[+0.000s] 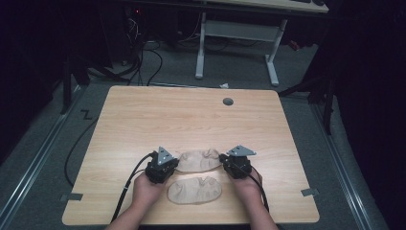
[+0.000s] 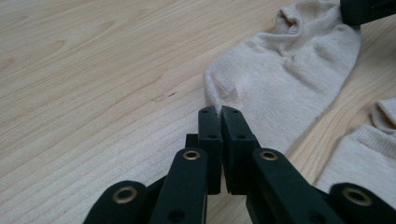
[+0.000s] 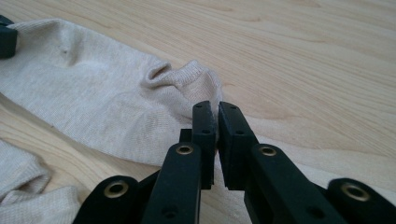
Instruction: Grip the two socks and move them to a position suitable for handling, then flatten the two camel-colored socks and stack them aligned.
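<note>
Light wooden table (image 1: 143,120), dark room around. We see far sock (image 1: 198,160) flat between both grippers. Left gripper (image 2: 219,112) pinching its one end, right gripper (image 3: 216,108) pinching cuff end. Near sock (image 1: 195,190) untouched. We judge: grasp done, lifting or pairing still left.

Looking along the left gripper (image 2: 220,111), its two black jaws are pinched nearly together right on the near edge of a beige sock (image 2: 285,79), with a sliver of fabric caught between the tips. That sock lies flat on the light wood table (image 2: 93,84) and stretches away to the upper right, where the other gripper (image 2: 366,10) sits at its far end. A second sock (image 2: 364,154) pokes in at the right edge.
</note>
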`<state>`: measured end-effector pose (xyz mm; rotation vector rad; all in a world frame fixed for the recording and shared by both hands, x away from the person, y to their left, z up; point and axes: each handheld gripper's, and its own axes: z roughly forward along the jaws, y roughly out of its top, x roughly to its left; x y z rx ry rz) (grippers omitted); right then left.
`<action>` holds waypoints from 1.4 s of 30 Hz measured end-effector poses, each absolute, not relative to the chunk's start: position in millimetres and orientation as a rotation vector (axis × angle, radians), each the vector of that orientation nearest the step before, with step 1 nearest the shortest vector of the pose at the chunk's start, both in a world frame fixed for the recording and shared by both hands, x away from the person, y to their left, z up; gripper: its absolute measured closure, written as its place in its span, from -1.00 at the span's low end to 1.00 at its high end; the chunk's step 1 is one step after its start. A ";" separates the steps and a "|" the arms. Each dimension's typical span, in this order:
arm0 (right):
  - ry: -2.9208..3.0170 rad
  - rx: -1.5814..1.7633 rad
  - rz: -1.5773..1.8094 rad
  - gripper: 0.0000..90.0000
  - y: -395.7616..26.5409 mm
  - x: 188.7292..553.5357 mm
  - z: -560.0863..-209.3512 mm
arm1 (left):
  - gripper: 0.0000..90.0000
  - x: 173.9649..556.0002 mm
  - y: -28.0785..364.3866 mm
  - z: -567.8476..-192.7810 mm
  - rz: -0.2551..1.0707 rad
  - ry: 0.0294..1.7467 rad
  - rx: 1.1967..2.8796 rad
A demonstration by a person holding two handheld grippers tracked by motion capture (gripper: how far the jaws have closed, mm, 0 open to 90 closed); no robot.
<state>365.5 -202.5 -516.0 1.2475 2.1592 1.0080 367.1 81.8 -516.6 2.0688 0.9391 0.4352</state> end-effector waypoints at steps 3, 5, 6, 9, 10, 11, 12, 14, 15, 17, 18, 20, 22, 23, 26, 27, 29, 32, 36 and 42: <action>2.150 1.228 1.013 0.90 -201.7 361.3 -512.3 | 0.93 366.6 85.2 -513.6 0.423 0.946 2.054; 2.146 1.221 1.021 0.90 -201.5 359.0 -509.8 | 0.93 365.1 88.1 -512.3 0.417 0.942 2.048; 2.142 1.208 1.029 0.90 -200.8 356.5 -507.2 | 0.93 363.5 91.9 -510.7 0.413 0.936 2.046; 2.139 1.196 1.043 0.90 -198.8 354.0 -503.8 | 0.93 360.5 97.5 -508.6 0.408 0.938 2.041; 2.143 1.184 1.039 0.90 -197.4 352.8 -503.3 | 0.93 360.5 97.5 -508.6 0.408 0.938 2.041; 2.143 1.184 1.039 0.90 -197.4 352.8 -503.3 | 0.93 359.2 99.7 -507.2 0.409 0.941 2.038; 2.157 1.151 1.026 0.90 -193.8 349.3 -502.8 | 0.93 356.2 103.1 -503.9 0.407 0.945 2.027; 2.161 1.141 1.022 0.90 -192.0 347.0 -502.3 | 0.93 354.2 104.4 -502.5 0.408 0.946 2.021; 2.165 1.124 1.023 0.90 -190.7 344.9 -501.7 | 0.93 351.2 106.1 -501.2 0.413 0.941 2.021; 2.168 1.100 1.025 0.90 -188.2 341.1 -498.5 | 0.93 347.0 107.6 -499.8 0.422 0.935 2.035; 2.168 1.095 1.026 0.90 -187.4 340.2 -497.2 | 0.93 344.4 108.5 -499.2 0.425 0.932 2.038; 2.170 1.072 1.029 0.90 -186.1 339.0 -494.4 | 0.93 338.1 110.5 -496.9 0.427 0.930 2.042; 2.176 1.055 1.025 0.90 -184.9 334.7 -493.1 | 0.93 332.7 112.3 -494.8 0.419 0.927 2.038; 2.177 1.050 1.030 0.90 -185.3 333.3 -493.0 | 0.93 328.7 113.4 -493.6 0.407 0.925 2.038; 2.178 1.049 1.039 0.90 -187.0 328.5 -491.5 | 0.93 324.3 114.9 -492.9 0.383 0.922 2.033; 2.178 1.045 1.042 0.90 -188.1 326.1 -490.6 | 0.93 321.8 115.2 -492.6 0.374 0.924 2.025; 2.178 1.039 1.052 0.90 -191.1 320.7 -488.4 | 0.93 316.6 115.3 -491.6 0.364 0.920 2.024; 2.186 1.031 1.060 0.90 -193.0 312.6 -488.3 | 0.93 310.1 114.8 -489.8 0.365 0.910 2.033; 2.208 1.015 1.056 0.90 -193.6 300.3 -490.1 | 0.93 304.4 114.9 -488.8 0.356 0.909 2.049; 2.257 1.003 1.022 0.90 -195.0 282.6 -497.6 | 0.93 296.0 109.1 -491.4 0.321 0.895 2.085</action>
